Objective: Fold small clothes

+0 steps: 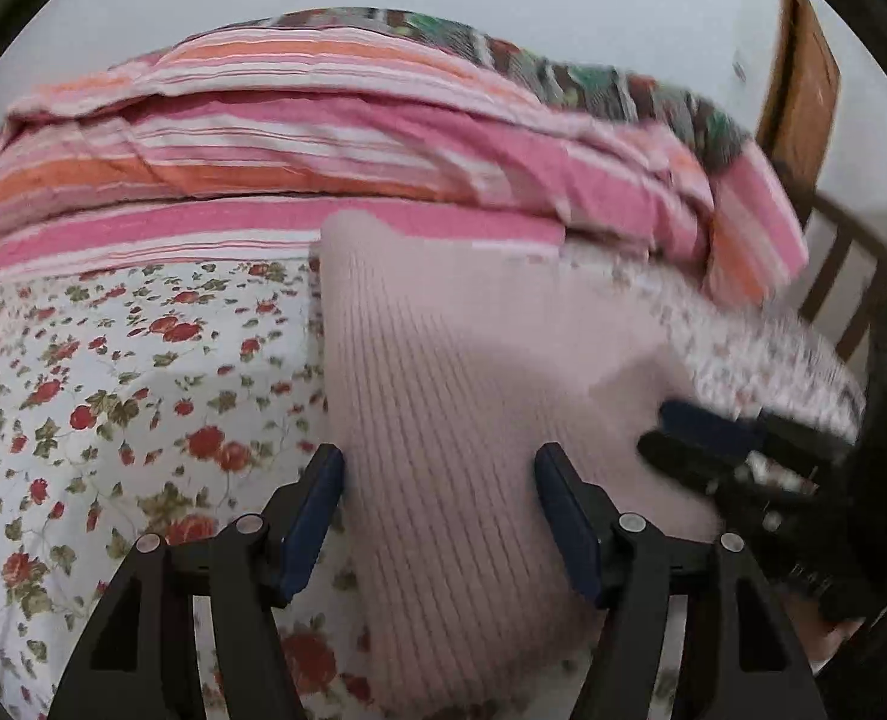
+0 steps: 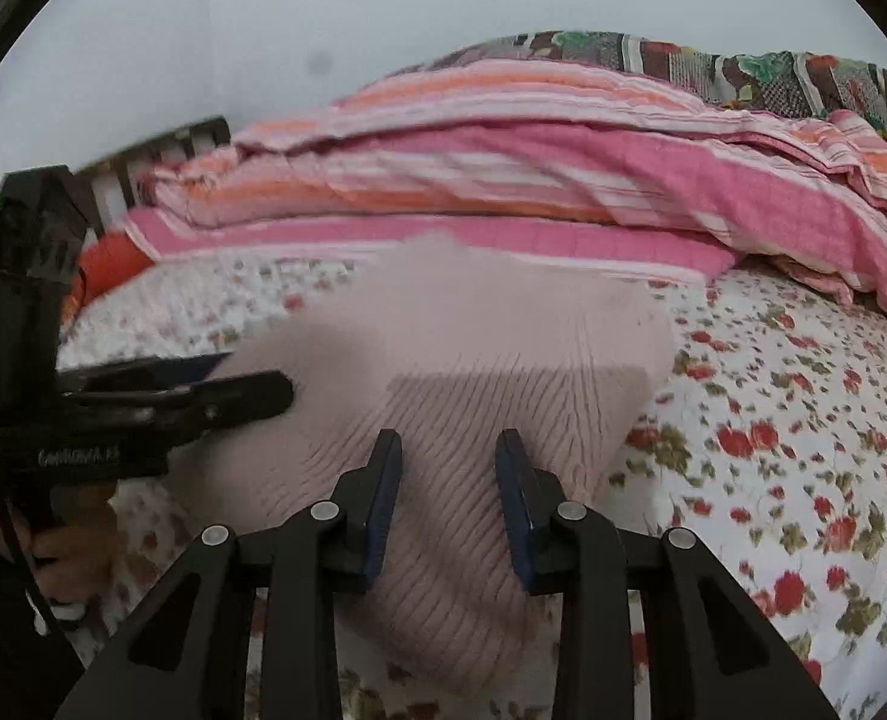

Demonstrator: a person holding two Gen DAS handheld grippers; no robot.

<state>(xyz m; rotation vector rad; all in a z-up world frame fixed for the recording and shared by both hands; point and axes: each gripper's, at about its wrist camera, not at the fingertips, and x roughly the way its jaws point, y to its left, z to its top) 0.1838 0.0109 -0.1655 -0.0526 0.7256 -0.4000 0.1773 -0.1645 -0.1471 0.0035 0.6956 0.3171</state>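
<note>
Pink ribbed knit garment (image 1: 473, 396) folded flat on floral bedsheet (image 1: 113, 396) before striped quilt (image 1: 299, 156), under left gripper (image 1: 438, 465) spread wide and right gripper (image 2: 448, 450) parted, neither clasping cloth, both hovering close above.

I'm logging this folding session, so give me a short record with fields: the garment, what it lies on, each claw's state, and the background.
garment: pale pink ribbed knit garment, lying flat
surface: white quilted bedspread with red flower print
left claw: open, fingers astride the knit
right claw: open, over the knit
background: folded pink and orange striped blanket, dark wooden slatted bed frame
</note>
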